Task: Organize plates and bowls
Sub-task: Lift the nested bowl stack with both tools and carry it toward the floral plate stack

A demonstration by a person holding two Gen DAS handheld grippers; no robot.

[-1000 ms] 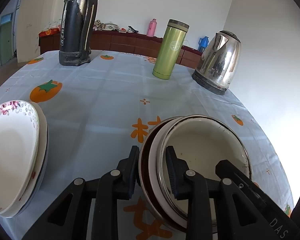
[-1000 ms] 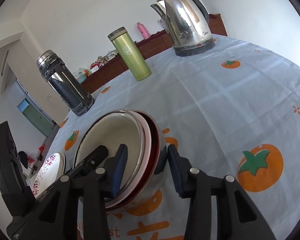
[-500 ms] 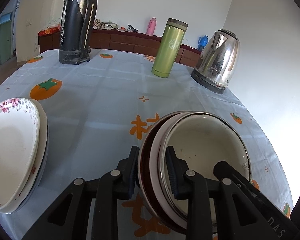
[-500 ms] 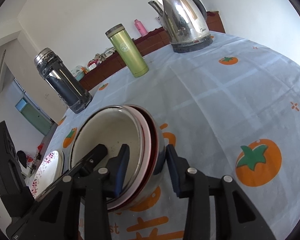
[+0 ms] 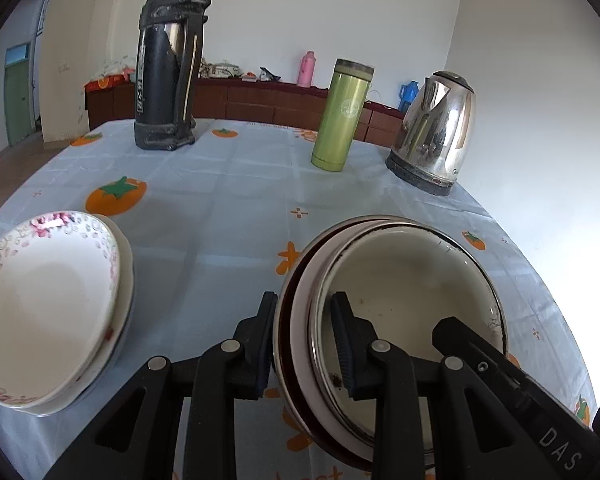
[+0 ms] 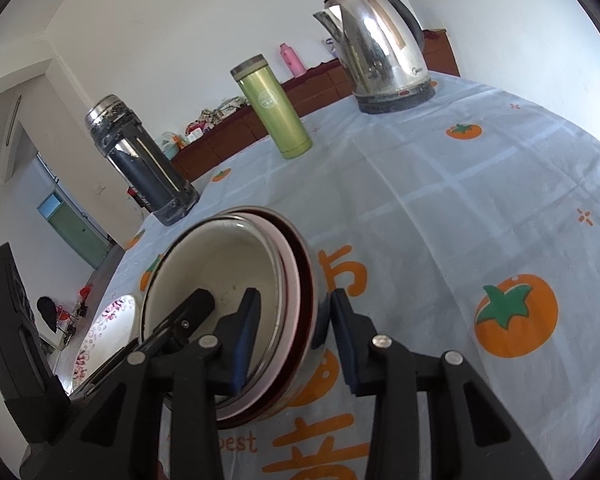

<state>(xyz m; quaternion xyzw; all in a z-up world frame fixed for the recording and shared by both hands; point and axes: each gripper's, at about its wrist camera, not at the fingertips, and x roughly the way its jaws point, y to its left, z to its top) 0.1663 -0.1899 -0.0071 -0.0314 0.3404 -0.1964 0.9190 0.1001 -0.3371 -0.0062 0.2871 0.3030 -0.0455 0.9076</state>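
Observation:
A stack of nested bowls (image 5: 412, 280), cream enamel inside pink, dark red and steel ones, sits tilted over the tablecloth. My left gripper (image 5: 304, 300) is shut on its left rim, one pad inside and one outside. My right gripper (image 6: 295, 296) straddles the opposite rim of the bowl stack (image 6: 220, 272), jaws drawn in, the outer pad on the steel wall and the inner pad against the enamel. Its finger (image 5: 480, 356) shows inside the bowl in the left wrist view. Floral white plates (image 5: 48, 300) lie stacked at the left, and the plates (image 6: 108, 320) peek out beyond the bowls.
Along the far side of the table (image 5: 220, 208) stand a tall black thermos (image 5: 168, 80), a green flask (image 5: 344, 116) and a steel kettle (image 5: 436, 128). The same kettle (image 6: 384, 44) and flask (image 6: 276, 108) show in the right wrist view. A wooden sideboard lines the back wall.
The right gripper's jaws have narrowed around the bowl stack's rim. The left gripper and the stack have shifted slightly, still clamped together.

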